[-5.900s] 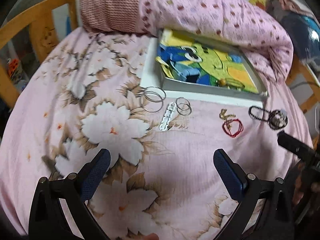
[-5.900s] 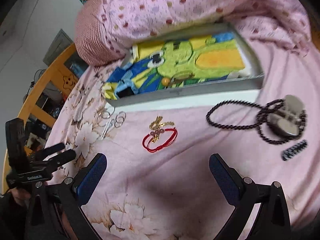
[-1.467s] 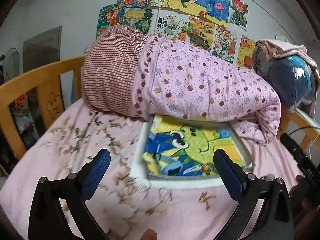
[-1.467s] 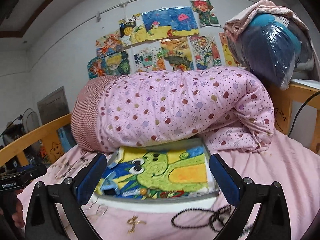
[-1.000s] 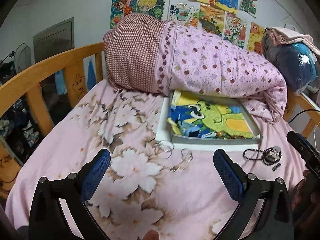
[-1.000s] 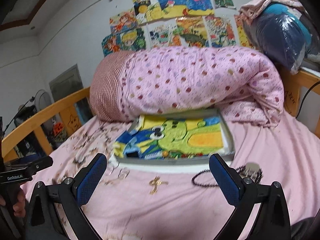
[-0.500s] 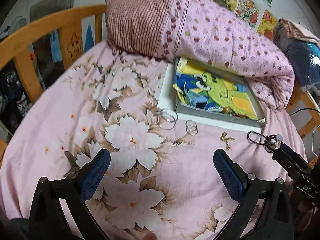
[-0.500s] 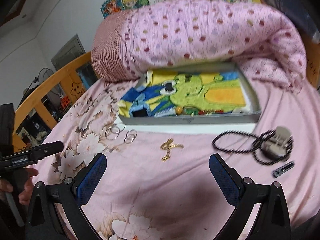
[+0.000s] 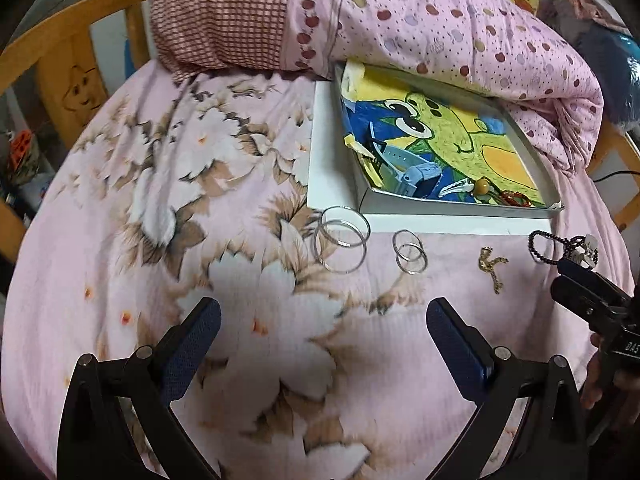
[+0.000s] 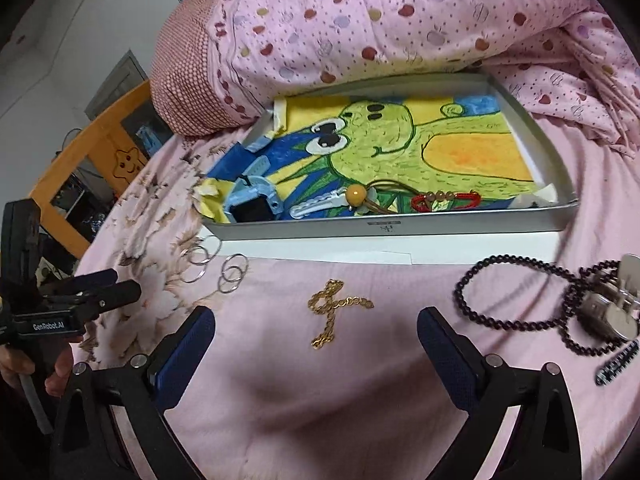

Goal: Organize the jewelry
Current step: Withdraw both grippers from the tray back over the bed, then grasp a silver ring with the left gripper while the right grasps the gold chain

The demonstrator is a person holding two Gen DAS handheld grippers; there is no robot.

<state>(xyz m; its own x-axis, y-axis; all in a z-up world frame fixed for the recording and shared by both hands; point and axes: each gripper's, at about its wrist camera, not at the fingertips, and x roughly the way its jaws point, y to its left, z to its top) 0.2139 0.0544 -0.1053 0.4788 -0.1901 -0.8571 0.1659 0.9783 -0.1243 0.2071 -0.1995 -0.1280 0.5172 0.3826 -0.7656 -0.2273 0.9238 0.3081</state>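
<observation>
Hovering over bedspread, nothing grasped. Left gripper spread wide, near silver rings. Right gripper spread wide, gold chain just beyond fingertips. Tray far side, partly filled. Likely next: pinch chain, carry to tray.

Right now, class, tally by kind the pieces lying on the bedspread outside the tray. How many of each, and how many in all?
Silver hoops: 4 (2 large, 2 small)
Gold chain: 1
Black bead necklace: 1
Silver watch: 1
Black hair clip: 1
Total: 8
</observation>
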